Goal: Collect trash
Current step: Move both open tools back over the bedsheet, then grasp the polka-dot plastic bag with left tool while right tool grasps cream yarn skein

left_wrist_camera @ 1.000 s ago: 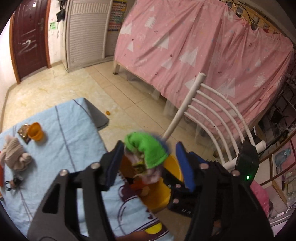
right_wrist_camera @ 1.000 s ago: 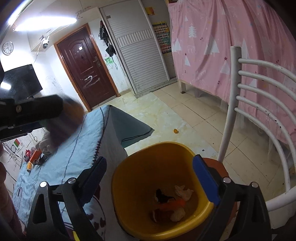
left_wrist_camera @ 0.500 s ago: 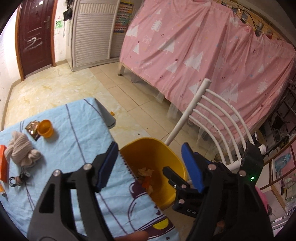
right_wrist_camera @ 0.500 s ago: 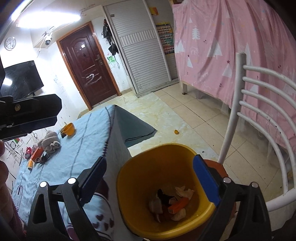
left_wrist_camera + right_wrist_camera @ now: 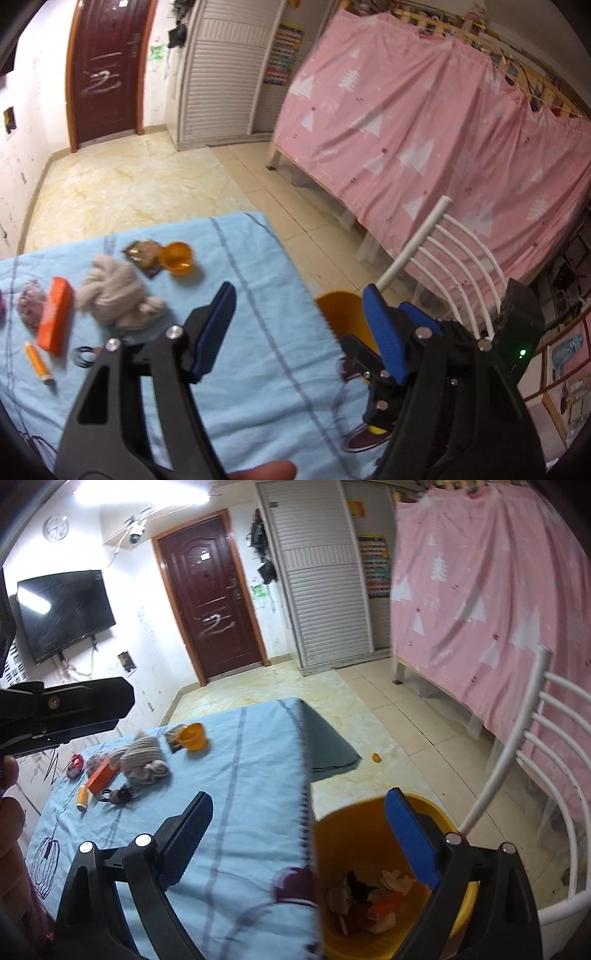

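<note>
Beside the yellow bin, both the left gripper and right gripper are held wide and empty; the orange box, left of the bin, is best approached low and squarely

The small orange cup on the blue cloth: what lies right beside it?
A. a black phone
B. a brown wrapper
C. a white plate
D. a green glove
B: in both wrist views the small orange cup stands on the blue cloth with a crumpled brown wrapper touching its side.
</note>
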